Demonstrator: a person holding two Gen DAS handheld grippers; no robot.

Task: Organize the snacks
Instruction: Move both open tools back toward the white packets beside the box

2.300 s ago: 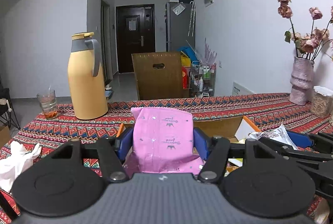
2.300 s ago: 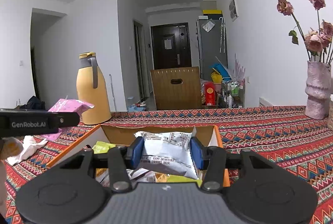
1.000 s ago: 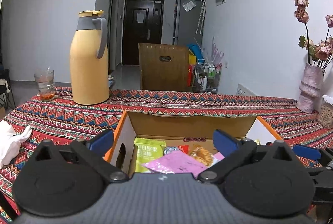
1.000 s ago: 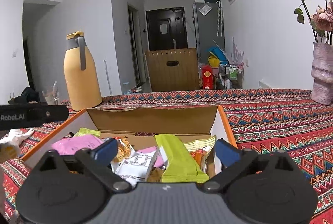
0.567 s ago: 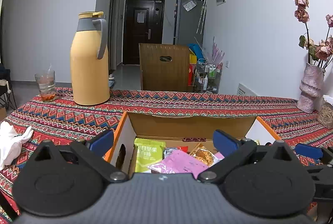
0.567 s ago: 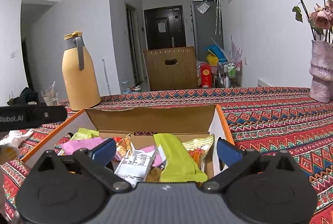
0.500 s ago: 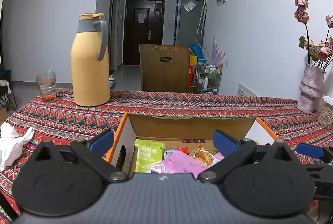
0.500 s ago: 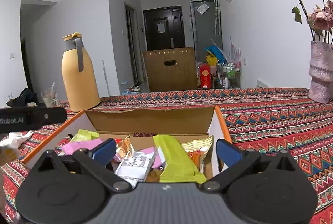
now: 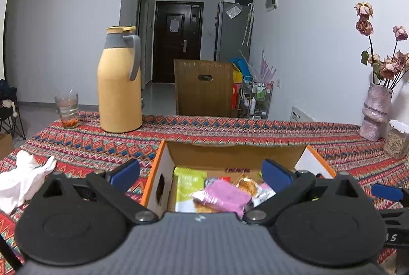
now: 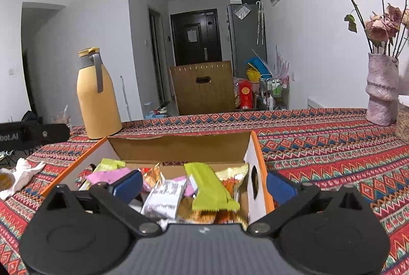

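Presently: my left gripper (image 9: 200, 171) and right gripper (image 10: 204, 184), both spread and empty (drop step looks finished). Just ahead, below: cardboard box (image 10: 179, 147) holding snacks (image 10: 208, 189). Next: find any snack outside it.

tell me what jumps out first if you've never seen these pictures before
The eye lands on the open cardboard box in the middle of the patterned tablecloth, heaped with snack packets, a lime-green wrapper and a pink packet on top. Both grippers, left and right, hover open and empty over it. Behind stand a tall yellow thermos jug at the left and a pink vase of dried roses at the right.
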